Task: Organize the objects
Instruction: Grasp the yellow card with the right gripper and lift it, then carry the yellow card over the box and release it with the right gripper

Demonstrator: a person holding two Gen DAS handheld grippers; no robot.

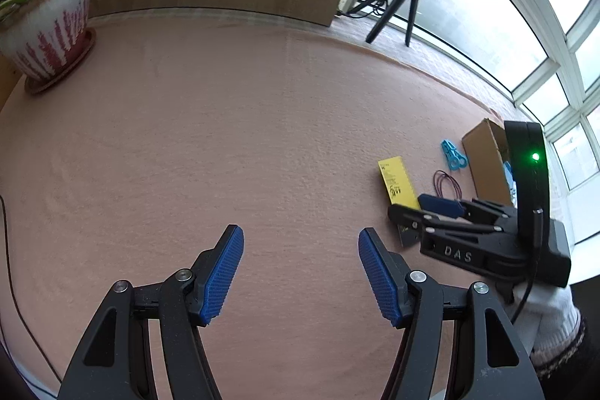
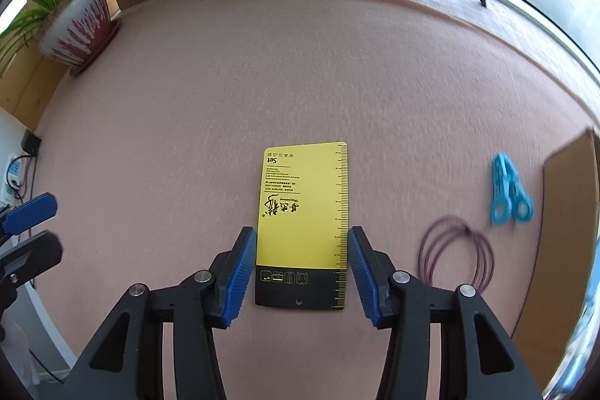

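Right gripper (image 2: 302, 272): jaws held apart, straddling the yellow card (image 2: 302, 212) lying flat on the table (image 2: 300, 81), unclamped. Left gripper (image 1: 300, 272) spread, empty. Scissors (image 2: 510, 194) at three o'clock. A thin card may slip when pinched.

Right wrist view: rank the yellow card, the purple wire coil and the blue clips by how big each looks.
1. yellow card, clearly the largest.
2. purple wire coil, a wide but thin loop.
3. blue clips, smallest, though motion blur smears their outline.
All three lie on the pink mat at similar range, so the order seems fair.
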